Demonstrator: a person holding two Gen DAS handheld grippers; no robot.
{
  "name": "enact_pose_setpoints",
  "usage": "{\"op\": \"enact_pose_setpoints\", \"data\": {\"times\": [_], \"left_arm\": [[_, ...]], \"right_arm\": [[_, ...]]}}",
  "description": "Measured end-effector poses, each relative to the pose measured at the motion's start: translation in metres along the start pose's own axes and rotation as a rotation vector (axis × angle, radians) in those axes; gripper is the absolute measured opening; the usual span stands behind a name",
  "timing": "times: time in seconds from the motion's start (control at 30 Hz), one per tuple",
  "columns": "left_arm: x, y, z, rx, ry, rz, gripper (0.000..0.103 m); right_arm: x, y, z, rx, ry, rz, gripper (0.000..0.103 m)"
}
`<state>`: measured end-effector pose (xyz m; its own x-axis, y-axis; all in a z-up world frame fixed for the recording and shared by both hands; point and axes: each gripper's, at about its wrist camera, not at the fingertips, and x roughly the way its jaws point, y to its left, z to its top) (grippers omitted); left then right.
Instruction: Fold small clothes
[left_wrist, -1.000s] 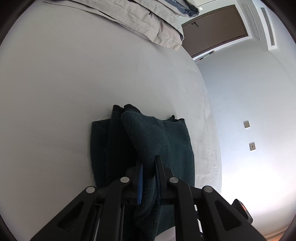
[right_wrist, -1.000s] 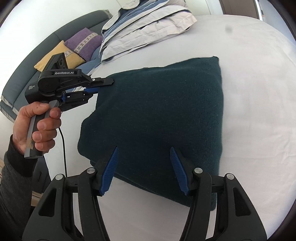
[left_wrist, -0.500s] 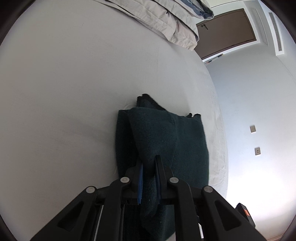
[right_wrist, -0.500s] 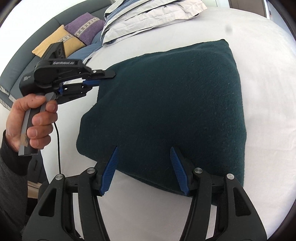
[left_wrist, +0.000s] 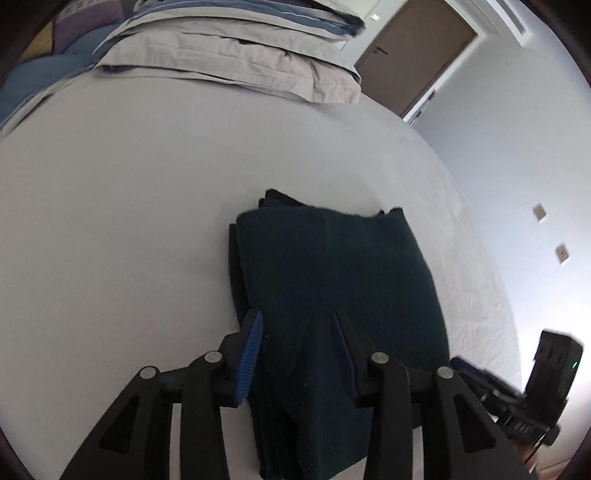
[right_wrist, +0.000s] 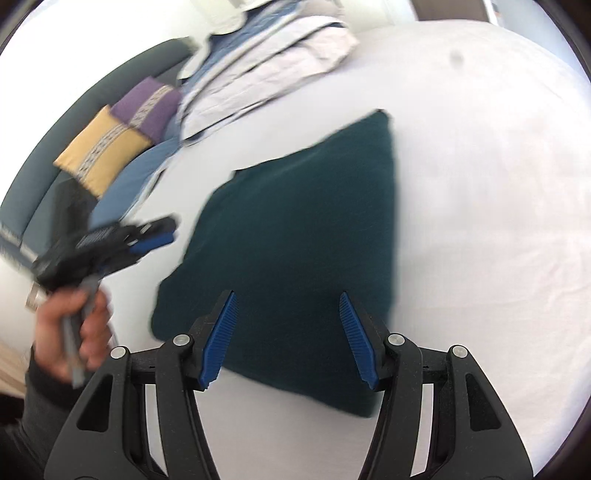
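A dark green garment (left_wrist: 332, 277) lies folded into a thick rectangle on the white bed sheet (left_wrist: 129, 221). My left gripper (left_wrist: 297, 332) hovers over its near edge. Its jaws are opening, and the pads stand clear of the cloth below them. In the right wrist view the same garment (right_wrist: 295, 229) fills the middle. There the left gripper (right_wrist: 159, 236) shows blurred just off the garment's left corner, held by a hand (right_wrist: 74, 332). My right gripper (right_wrist: 288, 325) is open above the garment's near edge with nothing between its blue pads (right_wrist: 221, 332).
Folded bedding and pillows (left_wrist: 240, 48) are stacked at the head of the bed. A yellow cushion (right_wrist: 103, 155) and a purple cushion (right_wrist: 147, 107) lean on a dark sofa at the left. The bed's edge runs along the right, with a brown door (left_wrist: 413, 55) beyond.
The left gripper was shut on a raised fold of the garment; its jaws have parted and the fold now lies flat. The left hand has drawn back off the garment's corner.
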<state>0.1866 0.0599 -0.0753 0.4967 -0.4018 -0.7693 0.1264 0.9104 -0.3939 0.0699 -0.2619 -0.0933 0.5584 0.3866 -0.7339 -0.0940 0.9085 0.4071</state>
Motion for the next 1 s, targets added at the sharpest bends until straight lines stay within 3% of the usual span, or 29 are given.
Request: {"op": "enact_pose_setpoints", "data": {"times": [0.13,0.23,0.47,0.53,0.7,0.77,0.83,1.0], "left_arm": [[0.008,-0.018,-0.03,0.089,-0.001,0.074,0.04],[0.025,-0.018,-0.039,0.139,0.021,0.149,0.04],[0.031,0.001,-0.056,0.152,0.025,0.148,0.049],[0.032,0.007,-0.055,0.132,0.026,0.135,0.052],[0.034,0.003,-0.054,0.139,0.025,0.152,0.053],[0.033,0.003,-0.054,0.134,0.023,0.151,0.053],[0.03,0.001,-0.057,0.133,0.023,0.151,0.054],[0.031,-0.003,-0.057,0.143,0.025,0.159,0.055]], "right_arm": [[-0.002,-0.004,-0.005,0.001,-0.023,-0.034,0.055],[0.014,0.0,-0.016,-0.038,0.038,-0.047,0.055],[0.027,-0.017,-0.052,-0.059,0.071,-0.087,0.055],[0.023,-0.032,-0.052,0.015,0.068,-0.036,0.049],[-0.025,-0.064,-0.048,0.22,-0.092,0.115,0.05],[-0.033,-0.071,-0.047,0.284,-0.114,0.216,0.05],[-0.027,-0.071,-0.045,0.327,-0.073,0.305,0.05],[-0.001,-0.061,-0.05,0.341,0.012,0.38,0.05]]}}
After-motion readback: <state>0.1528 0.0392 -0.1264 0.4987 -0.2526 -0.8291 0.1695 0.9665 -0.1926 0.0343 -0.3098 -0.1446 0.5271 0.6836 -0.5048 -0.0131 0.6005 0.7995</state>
